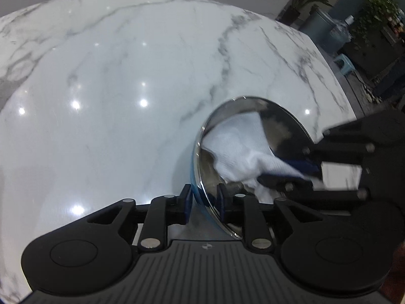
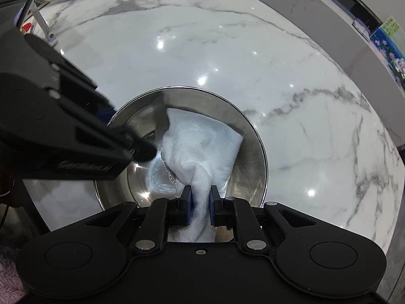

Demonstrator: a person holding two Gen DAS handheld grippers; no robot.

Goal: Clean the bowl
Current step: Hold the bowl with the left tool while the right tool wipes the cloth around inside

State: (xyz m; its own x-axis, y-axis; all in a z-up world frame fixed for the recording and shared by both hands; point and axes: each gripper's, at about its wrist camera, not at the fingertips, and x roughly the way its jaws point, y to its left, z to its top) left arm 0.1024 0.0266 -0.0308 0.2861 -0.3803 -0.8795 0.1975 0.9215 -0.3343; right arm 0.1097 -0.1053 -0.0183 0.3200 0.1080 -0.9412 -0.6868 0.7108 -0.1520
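Observation:
A shiny steel bowl point(image 1: 276, 124) with a blue outer wall stands on the marble counter. My left gripper point(image 1: 203, 202) is shut on its near rim, one finger inside and one outside. A white cloth point(image 1: 240, 149) lies inside the bowl. In the right wrist view the bowl point(image 2: 250, 136) is just ahead, and my right gripper point(image 2: 200, 202) is shut on the white cloth point(image 2: 202, 141), which spreads over the bowl's inner wall. The right gripper shows in the left wrist view point(image 1: 293, 174), reaching in from the right. The left gripper shows at the left of the right wrist view point(image 2: 141, 149).
The white marble counter point(image 1: 114, 88) stretches wide to the left and far side. Small items and a white stand point(image 2: 45, 29) sit at the counter's far left corner. Potted plants point(image 1: 377, 7) and a blue stool point(image 1: 345, 62) stand beyond the counter's right edge.

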